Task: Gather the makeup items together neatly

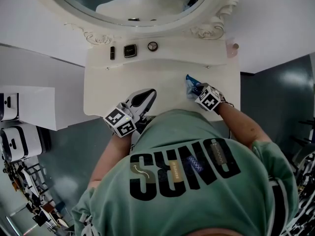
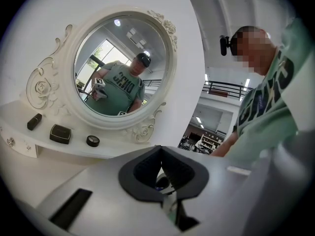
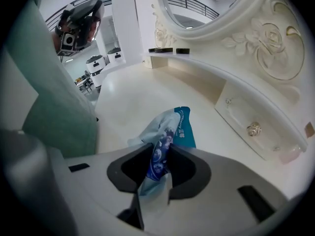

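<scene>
Three dark makeup bits on cream shelf, upper ctr: slim black tube, square black compact, round black pot. Right gripper clamped on crinkled blue-white plastic sachet, ctr-right over tabletop. Left gripper closed, empty, ctr-left.

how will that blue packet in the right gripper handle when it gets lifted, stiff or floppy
Probably floppy: the blue packet is creased and folded where the right gripper pinches it. Likely light, since it looks thin and flat. It seems to be smooth printed film, so it might slip in the grip.
</scene>
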Available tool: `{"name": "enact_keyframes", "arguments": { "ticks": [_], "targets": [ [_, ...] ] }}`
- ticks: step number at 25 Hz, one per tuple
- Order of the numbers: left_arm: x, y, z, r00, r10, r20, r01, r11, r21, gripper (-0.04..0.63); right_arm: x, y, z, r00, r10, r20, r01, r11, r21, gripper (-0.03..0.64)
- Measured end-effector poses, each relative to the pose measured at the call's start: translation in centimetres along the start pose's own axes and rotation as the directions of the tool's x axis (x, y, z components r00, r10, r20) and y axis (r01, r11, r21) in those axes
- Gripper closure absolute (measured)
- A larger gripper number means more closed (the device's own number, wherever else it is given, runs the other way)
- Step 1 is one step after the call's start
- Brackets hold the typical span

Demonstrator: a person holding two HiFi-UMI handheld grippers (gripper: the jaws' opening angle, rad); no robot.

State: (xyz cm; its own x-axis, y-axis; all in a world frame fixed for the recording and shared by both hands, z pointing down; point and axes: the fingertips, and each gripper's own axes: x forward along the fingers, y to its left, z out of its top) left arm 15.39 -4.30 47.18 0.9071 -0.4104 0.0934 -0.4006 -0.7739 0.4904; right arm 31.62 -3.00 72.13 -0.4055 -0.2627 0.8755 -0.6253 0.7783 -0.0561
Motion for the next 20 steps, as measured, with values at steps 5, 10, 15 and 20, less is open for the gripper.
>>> {"name": "enact_keyframes", "arguments": {
  "ticks": [5, 10, 15, 20],
  "targets": [
    [0.0, -0.2, 0.4, 1.000, 0.007, 0.016, -0.008, 1.000, 0.019, 0.586, -1.4, 0.6, 0.9, 0.998, 0.030, 0.054, -0.034, 0.997, 0.076, 0.543],
    [-0.8, 0.6, 0.9, 0.999, 0.003, 0.046, -0.005, 1.000, 0.030, 0.586, -5.9, -2.9, 7.7, 0.978, -0.045, 0.202, 0.033, 0.998, 0.062, 0.543],
    [-2.3, 2.0, 2.2, 0.996, -0.007, 0.084, 0.005, 1.000, 0.027, 0.586, -7.7, -8.3, 15.7, 0.959, -0.152, 0.239, 0.147, 0.988, 0.039, 0.540],
    [-6.3, 5.3, 3.6, 0.994, 0.005, 0.105, -0.008, 1.000, 0.022, 0.586, -4.2, -10.9, 18.9, 0.973, -0.205, 0.110, 0.208, 0.978, -0.014, 0.514]
  ]
}}
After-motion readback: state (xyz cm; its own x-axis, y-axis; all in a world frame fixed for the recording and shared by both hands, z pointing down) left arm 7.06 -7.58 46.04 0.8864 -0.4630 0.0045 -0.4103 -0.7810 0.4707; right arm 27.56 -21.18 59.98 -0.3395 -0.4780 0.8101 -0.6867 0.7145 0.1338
